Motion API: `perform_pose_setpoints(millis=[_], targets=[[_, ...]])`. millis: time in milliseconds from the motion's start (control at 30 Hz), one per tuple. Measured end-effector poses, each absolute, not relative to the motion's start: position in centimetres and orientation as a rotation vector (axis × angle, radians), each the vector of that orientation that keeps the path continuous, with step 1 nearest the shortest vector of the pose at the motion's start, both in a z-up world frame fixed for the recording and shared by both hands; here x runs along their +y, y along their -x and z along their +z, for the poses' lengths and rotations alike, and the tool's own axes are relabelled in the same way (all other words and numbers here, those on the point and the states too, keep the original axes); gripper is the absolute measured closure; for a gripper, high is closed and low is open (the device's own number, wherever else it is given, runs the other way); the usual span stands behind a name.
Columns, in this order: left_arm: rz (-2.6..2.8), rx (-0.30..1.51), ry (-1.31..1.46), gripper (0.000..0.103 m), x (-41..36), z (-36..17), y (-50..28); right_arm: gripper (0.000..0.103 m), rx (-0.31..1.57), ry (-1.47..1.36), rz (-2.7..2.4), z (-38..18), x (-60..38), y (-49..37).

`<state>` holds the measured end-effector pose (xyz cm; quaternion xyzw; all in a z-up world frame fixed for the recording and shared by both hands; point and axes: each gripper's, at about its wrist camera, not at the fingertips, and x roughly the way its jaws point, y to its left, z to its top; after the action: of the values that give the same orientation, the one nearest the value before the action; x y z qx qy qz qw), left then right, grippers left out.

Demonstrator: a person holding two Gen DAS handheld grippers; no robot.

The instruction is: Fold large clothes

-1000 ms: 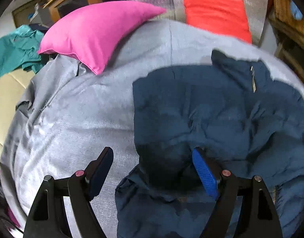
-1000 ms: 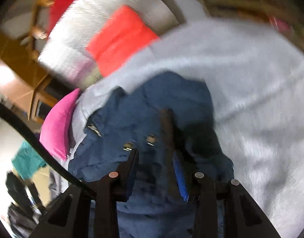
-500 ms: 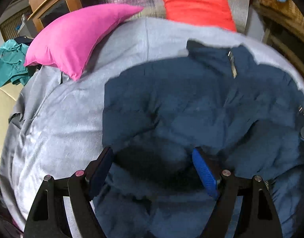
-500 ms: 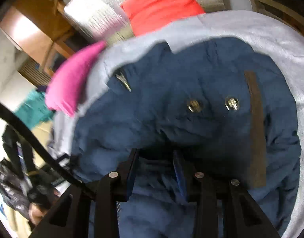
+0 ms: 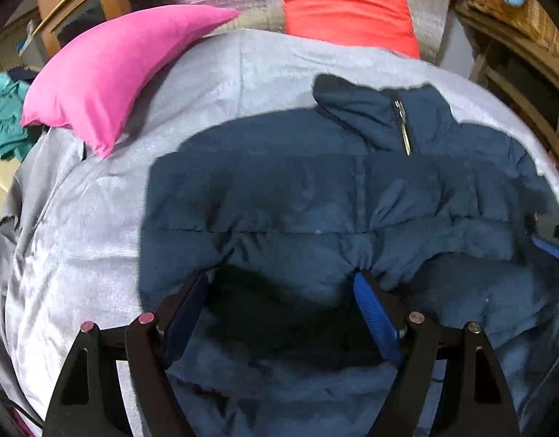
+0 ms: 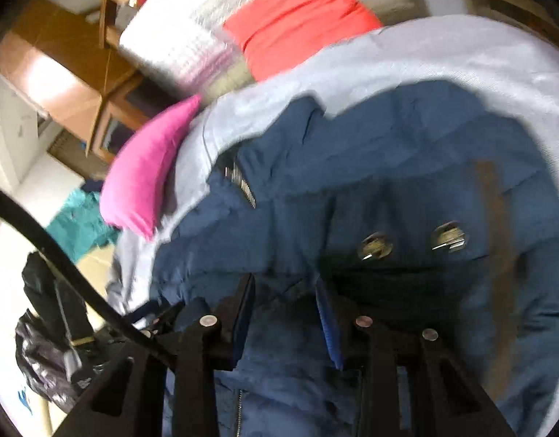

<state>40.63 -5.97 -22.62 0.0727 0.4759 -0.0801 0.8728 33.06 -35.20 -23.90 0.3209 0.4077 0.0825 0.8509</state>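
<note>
A navy blue puffer jacket (image 5: 316, 196) lies on a grey bedspread (image 5: 97, 218), collar and zipper at the far side. My left gripper (image 5: 279, 291) is wide open just over the jacket's near fold, its fingers touching the fabric. In the right wrist view the same jacket (image 6: 407, 189) shows two metal snaps and a brown strip. My right gripper (image 6: 285, 291) has its jaws partly closed with jacket fabric bunched between them. Its blue finger also shows at the right edge of the left wrist view (image 5: 551, 245).
A pink pillow (image 5: 112, 73) lies at the far left of the bed and a red cushion (image 5: 345, 3) leans at the head. A teal garment (image 5: 6, 116) lies off the left side. Wooden furniture (image 5: 516, 36) stands at the right. A black bag (image 6: 50, 357) sits on the floor.
Both grippers moved forward over the jacket. The jacket's near part has been carried up toward the collar, and the jacket now spreads wider across the bed.
</note>
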Motion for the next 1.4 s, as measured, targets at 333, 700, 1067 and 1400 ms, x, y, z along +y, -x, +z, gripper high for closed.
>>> perform_pose_setpoints(millis=[333, 700, 1067, 1400], targets=[[-0.012, 0.979, -0.004, 0.021, 4.5, -20.9, -40.6, 0.036, 0.741, -0.810, -0.099, -22.5, -46.6, -27.2], [-0.190, 1.148, 0.254, 0.021, 6.7, -24.7, -42.7, 0.029, 0.938, -0.899, -0.005, -27.6, -47.0, -28.5], [-0.298, 1.164, 0.352, 0.021, 4.0, -26.5, -43.6, 0.044, 0.940, -0.776, 0.060, -28.6, -44.4, -28.9], [-0.252, 1.034, 0.249, 0.044, 0.4, -23.1, -42.7, 0.068, 0.857, -0.637, 0.039, -24.3, -41.5, -28.1]])
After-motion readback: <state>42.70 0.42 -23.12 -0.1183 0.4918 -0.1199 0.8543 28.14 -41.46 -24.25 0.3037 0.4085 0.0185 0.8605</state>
